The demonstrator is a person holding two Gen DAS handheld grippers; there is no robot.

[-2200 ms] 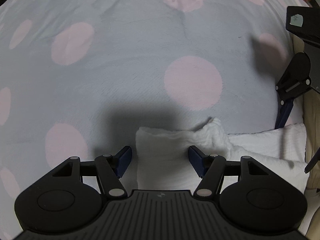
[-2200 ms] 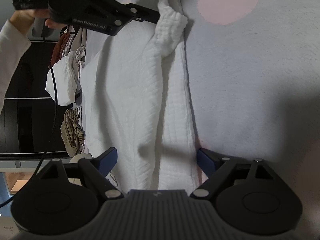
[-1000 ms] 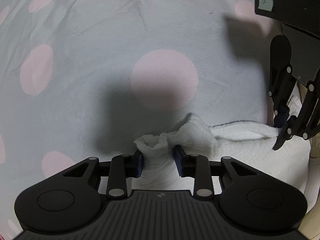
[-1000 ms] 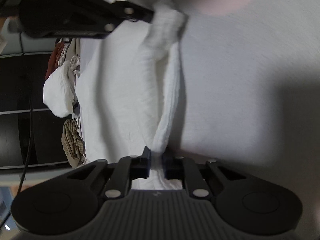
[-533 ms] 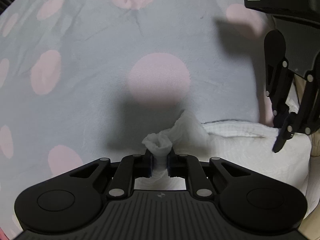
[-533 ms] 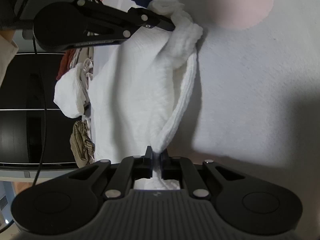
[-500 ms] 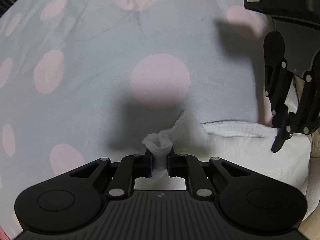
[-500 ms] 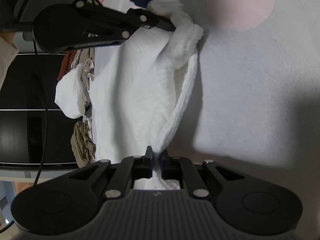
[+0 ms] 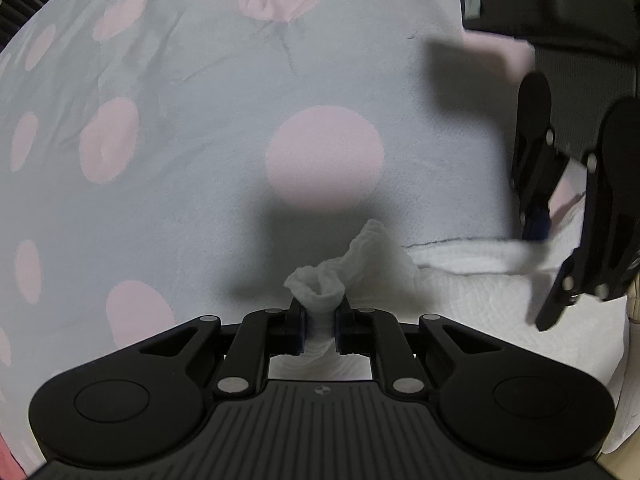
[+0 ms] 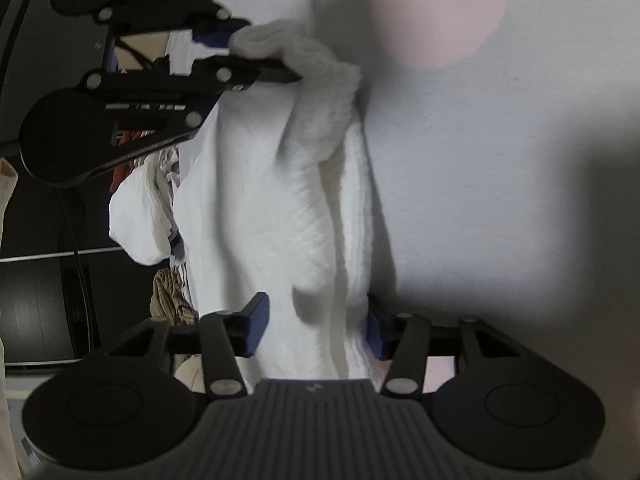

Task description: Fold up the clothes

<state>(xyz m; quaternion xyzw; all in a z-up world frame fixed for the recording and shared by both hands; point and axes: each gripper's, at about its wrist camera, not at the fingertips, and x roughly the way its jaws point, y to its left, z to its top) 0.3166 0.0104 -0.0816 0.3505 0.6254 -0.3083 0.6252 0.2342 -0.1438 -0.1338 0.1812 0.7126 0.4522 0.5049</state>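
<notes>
Left wrist view shows the left gripper clamped on a bunched corner of the white garment, the cloth puffing up between the pads at 6 o'clock. The rest of the garment runs off toward 4 o'clock, lying on the blanket. At 3 o'clock the right gripper hangs over the garment's far end; its fingers are blurred here. From the right wrist view, the right gripper stands wide open, its pads either side of the cloth and pinching nothing, while the garment stretches up to 12 o'clock, where the left gripper pinches the top corner.

By my reading, a fold along the garment's long edge is in hand: one end is gripped, the other lies loose between open fingers. Whether the right side has yet to grip or is done gripping cannot be settled. Any carry-over would need both ends level so the soft, ribbed cloth does not sag or twist.

Surface: a grey blanket with pink dots, soft and creased. At 9 o'clock in the right view sits a pile of clothes against dark furniture.
</notes>
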